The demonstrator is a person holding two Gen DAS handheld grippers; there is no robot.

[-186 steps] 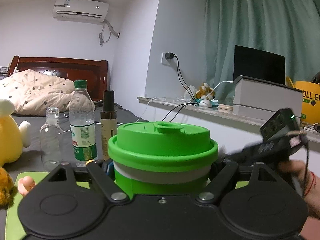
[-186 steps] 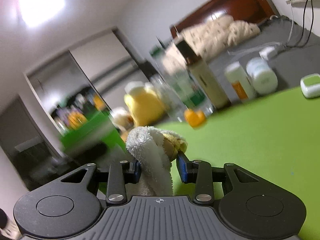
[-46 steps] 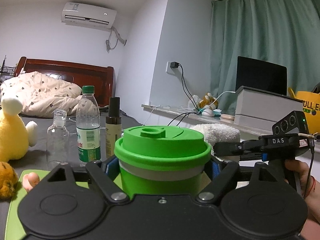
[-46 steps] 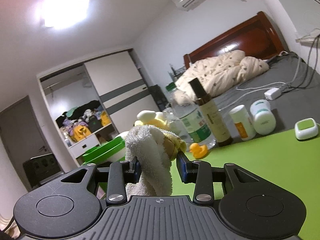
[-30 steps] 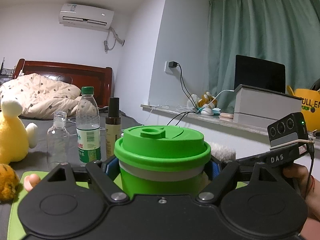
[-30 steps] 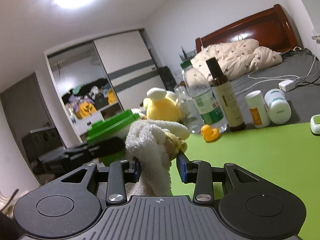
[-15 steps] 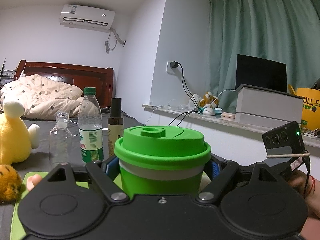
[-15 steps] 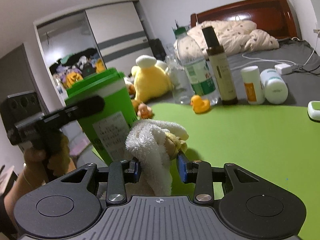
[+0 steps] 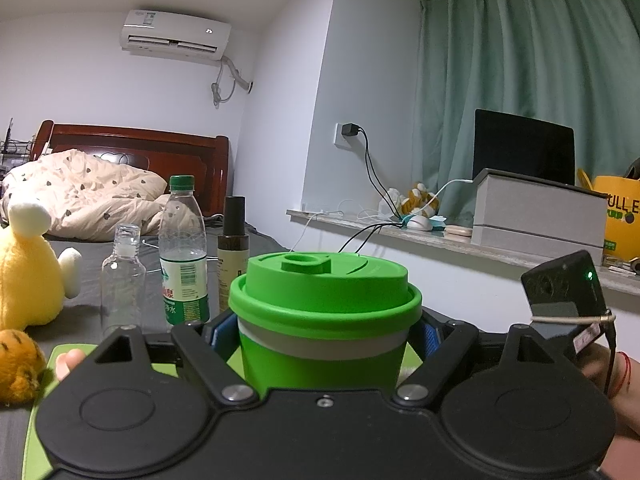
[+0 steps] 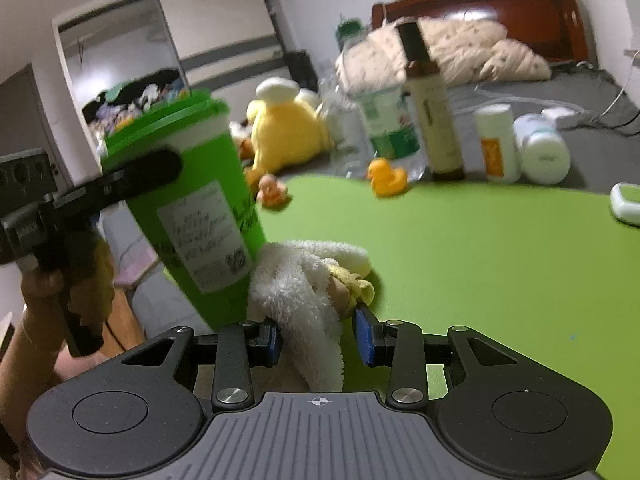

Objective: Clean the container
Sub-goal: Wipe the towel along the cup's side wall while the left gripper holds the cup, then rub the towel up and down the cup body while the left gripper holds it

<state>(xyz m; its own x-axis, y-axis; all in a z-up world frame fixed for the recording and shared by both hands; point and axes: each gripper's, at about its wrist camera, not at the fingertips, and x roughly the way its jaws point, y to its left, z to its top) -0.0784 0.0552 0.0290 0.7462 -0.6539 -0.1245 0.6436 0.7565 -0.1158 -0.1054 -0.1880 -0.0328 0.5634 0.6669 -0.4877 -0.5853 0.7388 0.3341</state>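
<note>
Swung in from the side over the last second, the right claw point(image 10: 316, 338), clenched on a soft white cloth point(image 10: 298, 292), meets the lower wall of the light, rigid green lidded container point(image 9: 324, 320), gripped mid-body by the left claw point(image 9: 324, 334).

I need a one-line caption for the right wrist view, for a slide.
Right gripper presses a white cloth against the lower side of the green container, held by the left gripper.
</note>
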